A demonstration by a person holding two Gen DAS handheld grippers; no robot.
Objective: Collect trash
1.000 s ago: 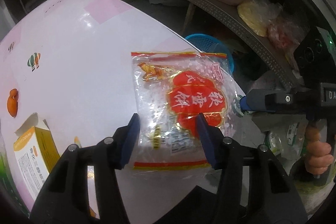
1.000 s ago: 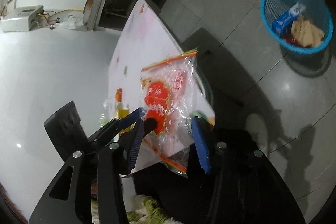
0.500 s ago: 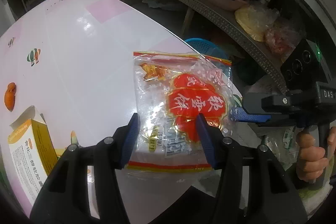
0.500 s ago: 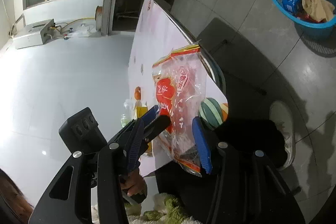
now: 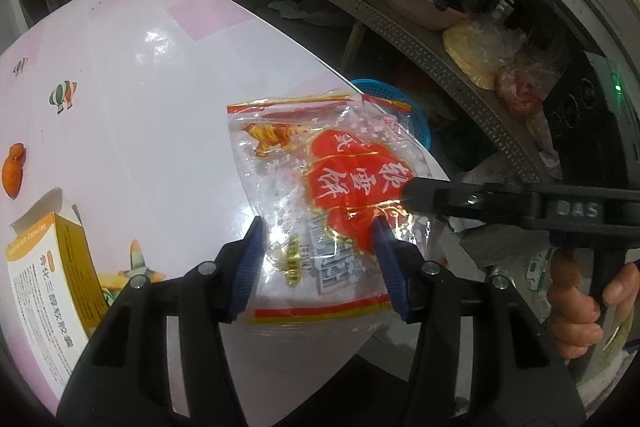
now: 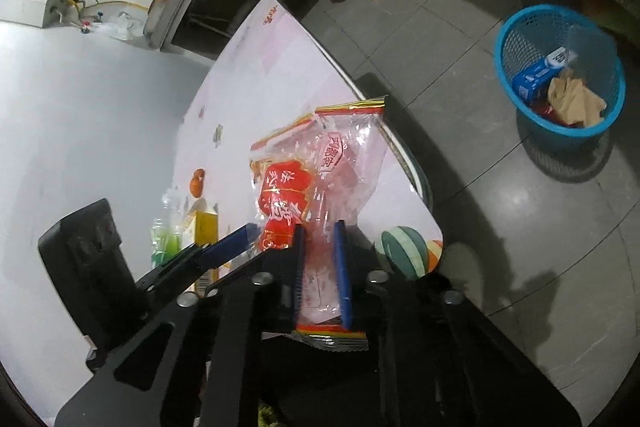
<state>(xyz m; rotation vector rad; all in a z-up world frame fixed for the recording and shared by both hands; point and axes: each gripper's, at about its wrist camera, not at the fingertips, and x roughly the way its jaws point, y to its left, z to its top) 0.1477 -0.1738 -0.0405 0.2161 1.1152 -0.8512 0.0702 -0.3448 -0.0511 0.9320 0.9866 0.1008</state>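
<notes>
The right claw (image 6: 320, 263) was pinched on the near end of the snack bag (image 6: 316, 179) — likely because the limp film overhung the counter (image 6: 248, 75) corner; the bag rose crumpled between its jaws. The left claw (image 5: 316, 259) stood wide, its fingers straddling the bag's near edge without touching. Farther off, the blue basket (image 6: 560, 131) waited on the floor, well apart — probably the bag's destination.
</notes>
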